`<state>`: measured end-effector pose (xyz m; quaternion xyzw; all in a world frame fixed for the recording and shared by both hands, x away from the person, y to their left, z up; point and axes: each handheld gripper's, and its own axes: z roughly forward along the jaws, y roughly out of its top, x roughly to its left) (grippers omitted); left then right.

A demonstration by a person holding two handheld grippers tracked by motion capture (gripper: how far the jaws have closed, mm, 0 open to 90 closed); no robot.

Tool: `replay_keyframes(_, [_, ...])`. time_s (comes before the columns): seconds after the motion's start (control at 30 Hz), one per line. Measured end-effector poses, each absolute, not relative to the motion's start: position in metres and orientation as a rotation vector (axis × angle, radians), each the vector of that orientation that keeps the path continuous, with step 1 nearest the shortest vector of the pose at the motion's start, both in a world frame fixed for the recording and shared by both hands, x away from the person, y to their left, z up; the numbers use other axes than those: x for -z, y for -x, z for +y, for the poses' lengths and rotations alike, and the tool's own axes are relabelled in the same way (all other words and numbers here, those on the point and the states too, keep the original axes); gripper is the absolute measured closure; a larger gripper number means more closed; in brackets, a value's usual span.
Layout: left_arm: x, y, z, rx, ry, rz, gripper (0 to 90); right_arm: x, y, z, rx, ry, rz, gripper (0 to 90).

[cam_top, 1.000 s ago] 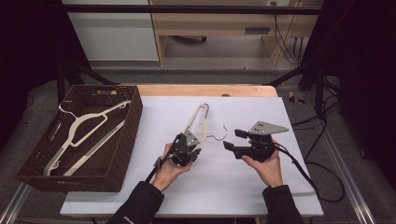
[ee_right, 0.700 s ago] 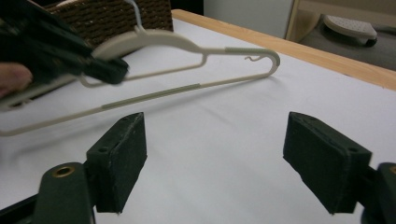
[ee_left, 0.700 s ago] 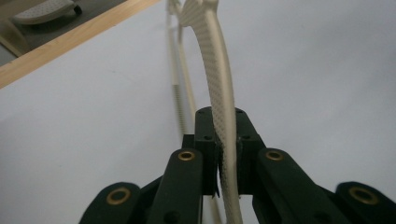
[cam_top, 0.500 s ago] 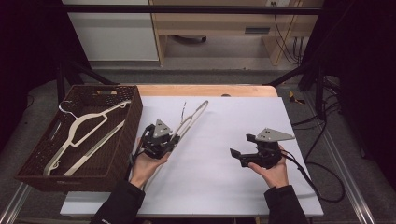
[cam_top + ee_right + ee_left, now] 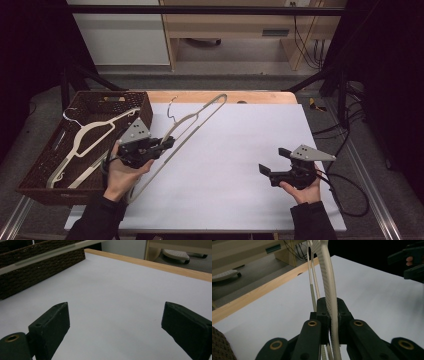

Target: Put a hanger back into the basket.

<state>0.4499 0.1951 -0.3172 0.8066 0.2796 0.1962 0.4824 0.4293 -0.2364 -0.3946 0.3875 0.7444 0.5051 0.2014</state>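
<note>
One hanger (image 5: 192, 120) now rides in your left tool (image 5: 167, 143), clenched and carried left toward the basket (image 5: 35, 172); your right tool (image 5: 272, 161) has just been opening, empty.

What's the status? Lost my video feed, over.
Left tongs shut on cream plastic hanger, lifted beside brown wicker basket. Right tongs open, empty, just opened. White table ahead clear.

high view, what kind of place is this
Probably a lab or workshop bench set up for recording: a white-topped table framed by black rails, loose cables at its side, and a wicker basket of hangers.
</note>
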Motion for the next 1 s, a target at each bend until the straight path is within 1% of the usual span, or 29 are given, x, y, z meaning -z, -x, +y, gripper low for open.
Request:
replay_keyframes(0.07, [0.305,-0.449,0.205,-0.471,-1.96,0.662,84.4,0.395,-0.428,-0.24,-1.408,-1.082,2.068,6.6])
replay_keyframes(0.3, [0.284,-0.453,0.229,-0.473,-1.951,0.635,84.3,0.397,-0.426,-0.244,-1.417,-1.102,2.053,5.8])
replay_keyframes(0.43, [0.271,-0.46,0.252,-0.5,-1.959,0.645,84.3,0.399,-0.426,-0.245,-1.404,-1.107,2.057,5.2])
replay_keyframes(0.5, [0.269,-0.461,0.256,-0.505,-1.962,0.652,84.3,0.399,-0.426,-0.245,-1.406,-1.109,2.056,5.2])
replay_keyframes(0.53, [0.265,-0.463,0.266,-0.533,-1.976,0.662,84.3,0.399,-0.425,-0.245,-1.408,-1.111,2.055,5.2])
replay_keyframes(0.57, [0.265,-0.463,0.266,-0.533,-1.976,0.662,84.3,0.399,-0.425,-0.245,-1.408,-1.111,2.055,5.2])
replay_keyframes(0.63, [0.261,-0.468,0.284,-0.563,-1.984,0.686,84.2,0.399,-0.426,-0.245,-1.404,-1.112,2.058,5.2])
replay_keyframes(0.73, [0.26,-0.47,0.296,-0.587,-1.983,0.698,84.2,0.4,-0.426,-0.244,-1.398,-1.114,2.062,5.1])
replay_keyframes(1.0, [0.258,-0.478,0.337,-0.624,-1.94,0.758,84.1,0.4,-0.426,-0.244,-1.398,-1.116,2.064,5.0])
